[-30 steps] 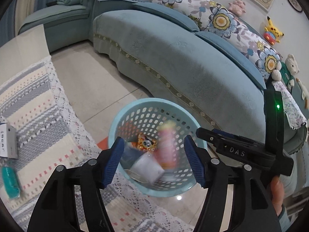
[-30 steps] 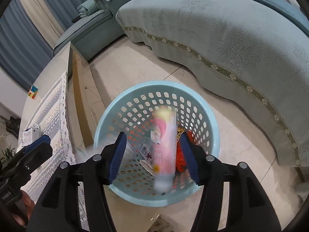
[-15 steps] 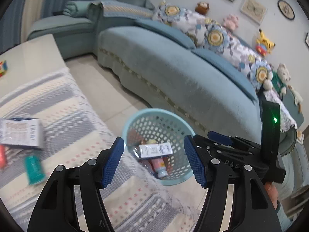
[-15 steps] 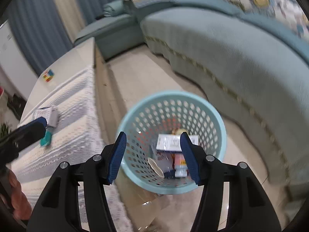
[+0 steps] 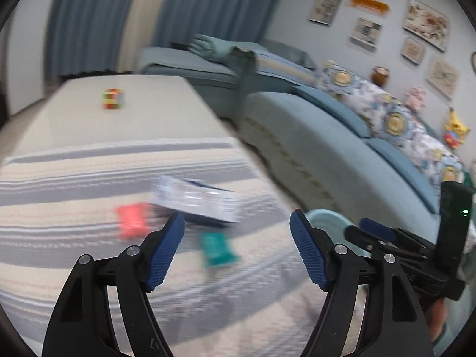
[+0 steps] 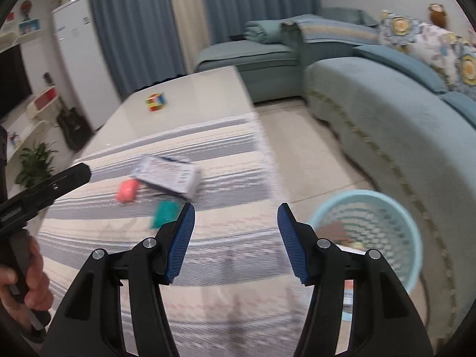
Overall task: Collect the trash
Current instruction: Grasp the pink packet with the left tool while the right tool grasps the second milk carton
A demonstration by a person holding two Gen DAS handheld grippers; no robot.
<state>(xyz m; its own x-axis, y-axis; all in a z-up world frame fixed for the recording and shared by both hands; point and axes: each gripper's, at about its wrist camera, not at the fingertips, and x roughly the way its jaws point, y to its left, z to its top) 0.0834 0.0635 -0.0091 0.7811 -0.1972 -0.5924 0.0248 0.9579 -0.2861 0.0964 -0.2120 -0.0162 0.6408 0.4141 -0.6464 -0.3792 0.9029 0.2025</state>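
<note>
1. While both views are smeared by motion, the left gripper [image 5: 236, 251] plainly stands wide open with nothing between its blue pads [image 5: 165, 253], hanging above the striped runner [image 5: 89, 184] that covers the near part of the coffee table [image 5: 142, 113].
2. Likewise the right gripper [image 6: 235, 242] is spread wide and holds nothing; it sits over the runner's edge on the sofa side, and in the left wrist view it shows at the right [image 5: 398, 241].
3. Just beyond the left gripper's pads lies a teal packet [image 5: 218, 248], flat on the runner.
4. Farther in, a white printed box [image 5: 196, 199] lies aslant near the middle of the runner, with a pink-red item [image 5: 132, 220] close beside it toward the far-side edge; whether they touch cannot be told through the blur.
5. From the right wrist view the same three pieces sit in a loose cluster: box [image 6: 169, 177], pink item [image 6: 128, 190], teal packet [image 6: 165, 211].
6. On the bare tabletop past the runner, toward the far end, stands a colourful puzzle cube [image 6: 156, 102].
7. Off the table, on the floor [image 6: 312, 154] between its sofa-side edge and the blue sofa [image 6: 401, 113], sits the pale blue perforated basket [image 6: 413, 238], with some pieces blurred inside.
8. At the left edge of the right wrist view, the left hand [image 6: 22, 285] grips its gripper's handle.
</note>
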